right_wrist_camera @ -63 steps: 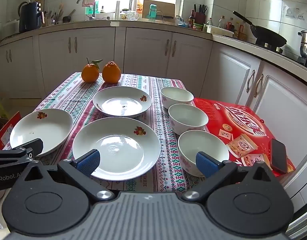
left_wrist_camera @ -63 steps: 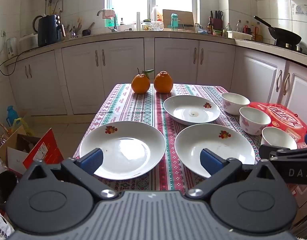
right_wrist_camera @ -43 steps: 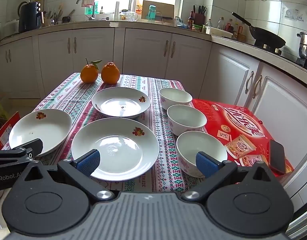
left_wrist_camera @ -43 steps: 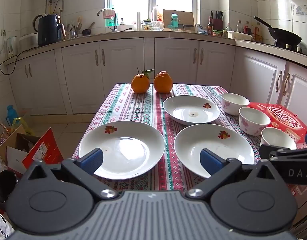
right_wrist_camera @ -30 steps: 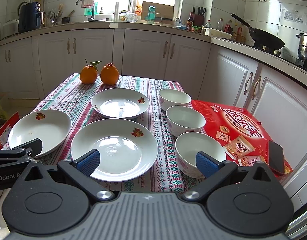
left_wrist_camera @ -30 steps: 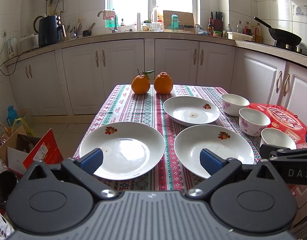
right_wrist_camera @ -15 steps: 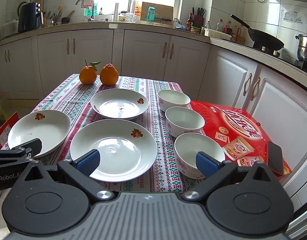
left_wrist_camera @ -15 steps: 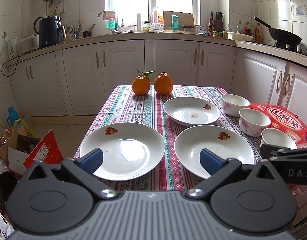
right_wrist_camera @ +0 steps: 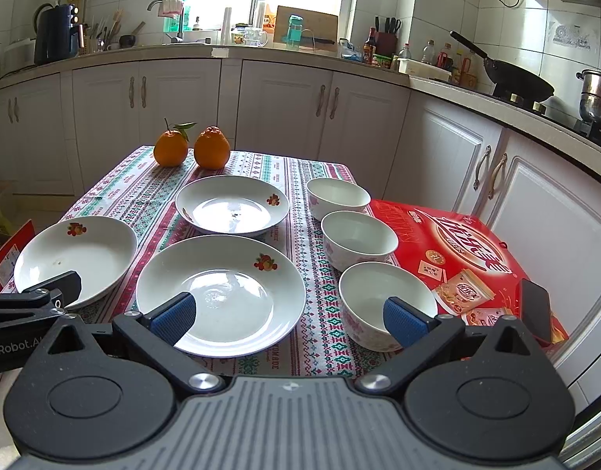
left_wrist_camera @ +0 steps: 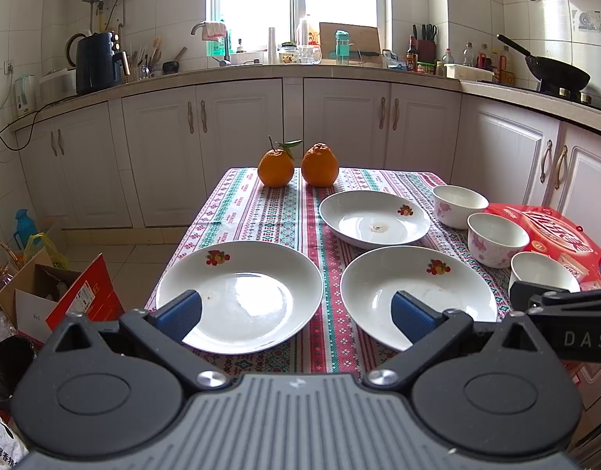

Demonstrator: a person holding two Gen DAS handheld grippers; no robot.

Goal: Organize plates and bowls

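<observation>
Both tongs (left_wrist_camera: 296, 311) (right_wrist_camera: 286, 315) wide open, empty

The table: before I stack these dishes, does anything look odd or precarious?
Mostly tidy. The red box hangs past the table's right edge, a dark phone lying on its near corner, so both look easy to knock off. The far plate has a small speck of residue in its centre.

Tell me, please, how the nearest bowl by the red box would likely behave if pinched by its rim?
The nearest bowl looks like glazed ceramic, so probably rigid but slippery and chippable. Its deep, rounded body may tip when lifted by the rim. It stands beside the red box, limiting room there.
</observation>
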